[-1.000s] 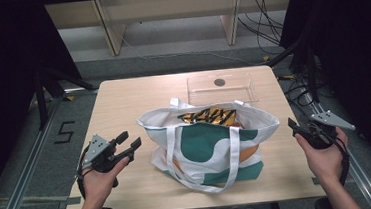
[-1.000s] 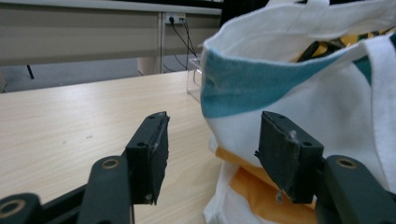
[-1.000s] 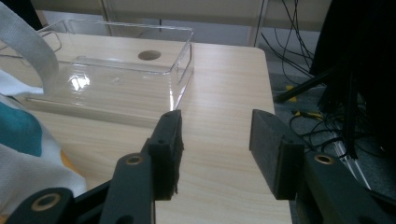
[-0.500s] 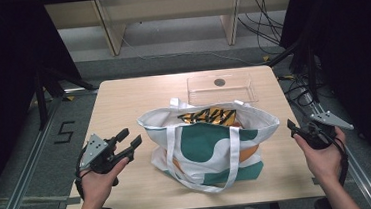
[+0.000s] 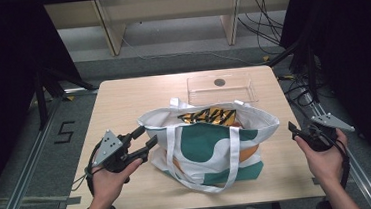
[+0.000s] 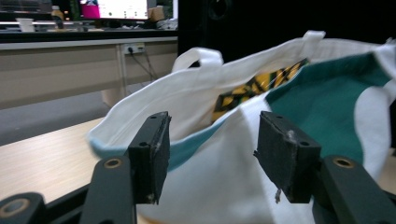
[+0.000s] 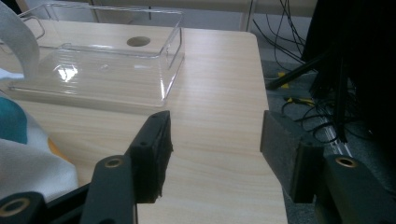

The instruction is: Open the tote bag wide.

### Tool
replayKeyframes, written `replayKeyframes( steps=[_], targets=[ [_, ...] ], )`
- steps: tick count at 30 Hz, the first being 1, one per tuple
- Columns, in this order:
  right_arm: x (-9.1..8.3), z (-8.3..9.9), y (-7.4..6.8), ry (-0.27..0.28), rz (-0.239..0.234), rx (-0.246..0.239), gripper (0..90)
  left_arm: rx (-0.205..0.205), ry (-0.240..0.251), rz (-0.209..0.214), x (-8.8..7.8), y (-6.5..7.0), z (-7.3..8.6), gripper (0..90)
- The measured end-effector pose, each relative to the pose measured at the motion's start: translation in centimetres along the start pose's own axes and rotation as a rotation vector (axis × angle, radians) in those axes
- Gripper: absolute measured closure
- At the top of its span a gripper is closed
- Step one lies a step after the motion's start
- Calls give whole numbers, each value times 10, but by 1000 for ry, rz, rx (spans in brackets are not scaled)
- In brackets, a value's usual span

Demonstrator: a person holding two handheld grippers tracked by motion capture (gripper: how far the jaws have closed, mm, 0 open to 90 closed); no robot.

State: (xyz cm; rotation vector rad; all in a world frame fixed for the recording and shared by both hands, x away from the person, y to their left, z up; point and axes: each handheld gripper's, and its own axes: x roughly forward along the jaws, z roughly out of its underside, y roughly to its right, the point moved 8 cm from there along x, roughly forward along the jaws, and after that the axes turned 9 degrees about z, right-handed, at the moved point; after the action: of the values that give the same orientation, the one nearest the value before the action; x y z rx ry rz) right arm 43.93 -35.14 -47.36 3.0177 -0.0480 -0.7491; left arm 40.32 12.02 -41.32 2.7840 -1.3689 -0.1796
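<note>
A white tote bag (image 5: 202, 146) with green and orange shapes stands in the middle of the table, its mouth open. A yellow-and-black patterned item (image 5: 208, 115) shows inside it. My left gripper (image 5: 147, 136) is open at the bag's left side, its tips next to the rim. In the left gripper view the bag's rim (image 6: 219, 112) lies just beyond the open left gripper (image 6: 210, 126), and the pads do not press on it. My right gripper (image 5: 295, 130) is at the table's right edge, apart from the bag. Its jaws have just been opening, with nothing between them (image 7: 215, 126).
A clear plastic box (image 5: 221, 89) with a round hole in its bottom stands behind the bag, and also shows as the box (image 7: 98, 60) in the right gripper view. The bag's handles (image 5: 235, 151) hang over its front. Bare tabletop (image 5: 118, 105) lies at the left rear. Cables run on the floor at the right.
My left gripper has moved right and slightly up, close to the bag's left rim. The right hand has stayed where it was.
</note>
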Motion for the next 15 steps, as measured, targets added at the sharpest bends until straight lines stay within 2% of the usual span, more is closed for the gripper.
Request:
replayKeyframes(
  steps=[2,3,4,5,8,9,10,12,15],
  targets=[
    [0,0,0,3,-2,11,439,12,14,9,4,3,-5,437],
    [2,-1,2,21,-18,-32,439,22,7,10,5,4,-7,437],
    [1,0,3,16,-11,-35,440,23,10,17,6,6,-9,438],
    [0,0,2,9,-10,-19,441,28,10,22,9,9,-10,438],
    [-1,1,1,3,-6,-12,441,46,2,43,15,15,-13,438],
    [-1,0,2,11,-6,-26,441,74,8,46,18,15,-15,437],
    [-2,1,1,2,-6,-5,441,93,4,54,22,18,-18,435],
    [-2,2,0,-6,-7,6,441,100,1,65,27,22,-20,435],
    [0,2,1,-1,-10,0,440,110,-4,75,32,26,-22,432]
  ],
)
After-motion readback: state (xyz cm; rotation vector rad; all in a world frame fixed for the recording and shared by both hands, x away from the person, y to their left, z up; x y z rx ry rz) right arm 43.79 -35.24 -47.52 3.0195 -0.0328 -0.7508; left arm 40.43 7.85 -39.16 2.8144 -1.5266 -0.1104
